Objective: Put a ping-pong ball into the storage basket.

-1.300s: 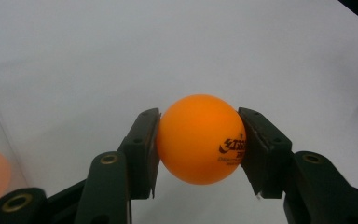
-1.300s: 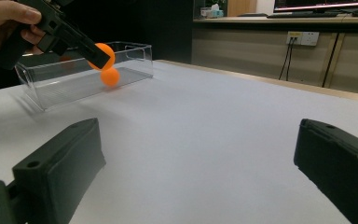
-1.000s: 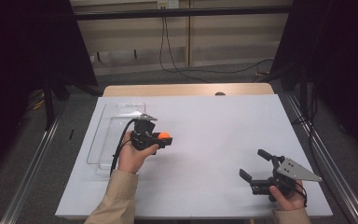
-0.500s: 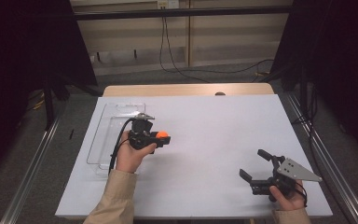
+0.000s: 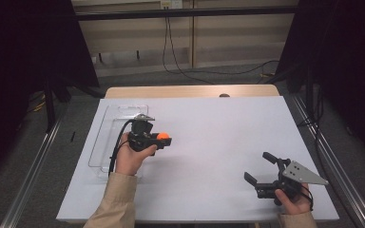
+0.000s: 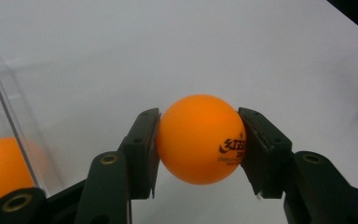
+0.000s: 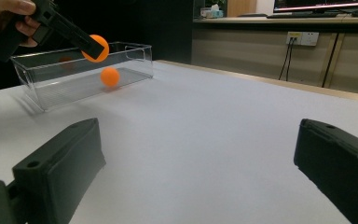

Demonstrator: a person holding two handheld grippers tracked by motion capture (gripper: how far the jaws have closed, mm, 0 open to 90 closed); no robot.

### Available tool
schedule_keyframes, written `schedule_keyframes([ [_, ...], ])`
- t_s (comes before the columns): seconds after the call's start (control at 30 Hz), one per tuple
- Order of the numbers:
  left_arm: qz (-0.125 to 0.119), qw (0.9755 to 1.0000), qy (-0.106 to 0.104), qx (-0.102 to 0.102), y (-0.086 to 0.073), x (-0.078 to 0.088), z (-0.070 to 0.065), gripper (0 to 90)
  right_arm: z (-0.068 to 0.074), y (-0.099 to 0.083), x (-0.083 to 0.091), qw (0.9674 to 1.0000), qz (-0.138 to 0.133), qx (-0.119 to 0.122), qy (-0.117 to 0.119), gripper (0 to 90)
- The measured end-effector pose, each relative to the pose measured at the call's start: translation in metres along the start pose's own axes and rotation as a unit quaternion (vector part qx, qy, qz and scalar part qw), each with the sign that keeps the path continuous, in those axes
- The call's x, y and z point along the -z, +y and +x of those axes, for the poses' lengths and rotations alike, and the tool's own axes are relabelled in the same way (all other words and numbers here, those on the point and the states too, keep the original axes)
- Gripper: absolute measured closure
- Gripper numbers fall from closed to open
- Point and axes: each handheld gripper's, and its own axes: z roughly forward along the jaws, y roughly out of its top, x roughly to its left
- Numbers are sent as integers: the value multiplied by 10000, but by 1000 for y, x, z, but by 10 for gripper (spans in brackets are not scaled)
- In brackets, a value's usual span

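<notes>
High view: the left gripper (image 5: 164, 139) pinches a small orange plastic ball (image 5: 162, 136) above the white surface (image 5: 218, 137), just beside the clear plastic box (image 5: 105, 142) at its left edge.

Left gripper view: both jaws press the ball's sides.

Right gripper view: the right gripper (image 7: 196, 172) has its jaws spread wide, nothing between them; a second orange ball (image 7: 110, 76) lies inside the box.

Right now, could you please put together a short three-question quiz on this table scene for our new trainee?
1. True or false: the left claw is shut on an orange ball.
2. What already lies inside the clear box? A) a second orange ball B) a sponge C) a cup
3. How do the jaws of the right claw stand?

Key:
1. True; both pads press the ball's sides, above the white table beside the box.
2. A; the second ball shows through the box wall in the right gripper view.
3. Wide open, with nothing between them.
</notes>
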Motion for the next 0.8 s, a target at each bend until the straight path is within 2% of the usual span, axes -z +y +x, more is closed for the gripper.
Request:
schedule_keyframes([
  [0.8, 76, 10000, 7, 60, 1, 8, 3, 510, 0, 0, 0, 10000, -21, 2, -9, 7],
])
